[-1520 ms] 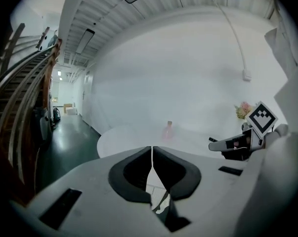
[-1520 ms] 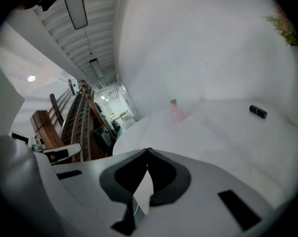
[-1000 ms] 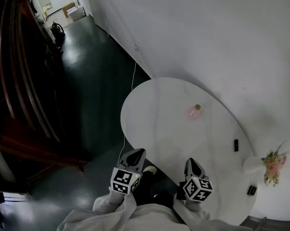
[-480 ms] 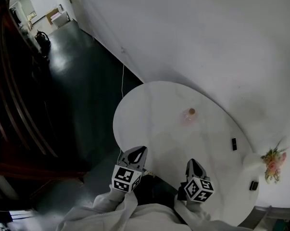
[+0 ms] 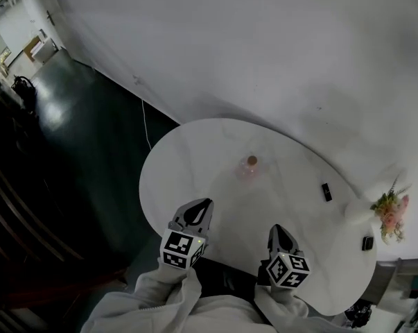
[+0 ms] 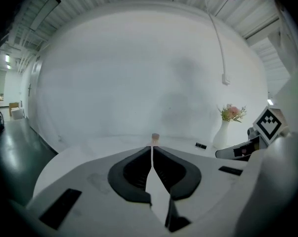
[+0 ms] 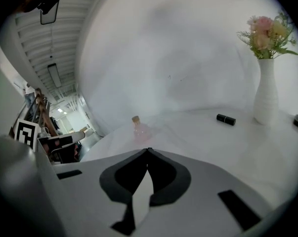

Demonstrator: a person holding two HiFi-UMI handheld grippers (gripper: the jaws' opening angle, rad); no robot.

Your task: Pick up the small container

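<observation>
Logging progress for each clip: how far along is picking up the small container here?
Done: nothing yet. The small pink bottle stands on the white table, apart from both grippers.
In hand: nothing. The left gripper and the right gripper hover near the table's near edge, jaws shut and empty.
Left: reach to the bottle, open the jaws, close on it and lift.

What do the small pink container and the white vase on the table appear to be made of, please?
The small container looks like translucent pink-tinted glass or plastic: pale and see-through, with a tan stopper that resembles cork. The vase looks like matte white ceramic: opaque, smooth, softly shaded, without sharp glare. Sight alone cannot confirm either.
</observation>
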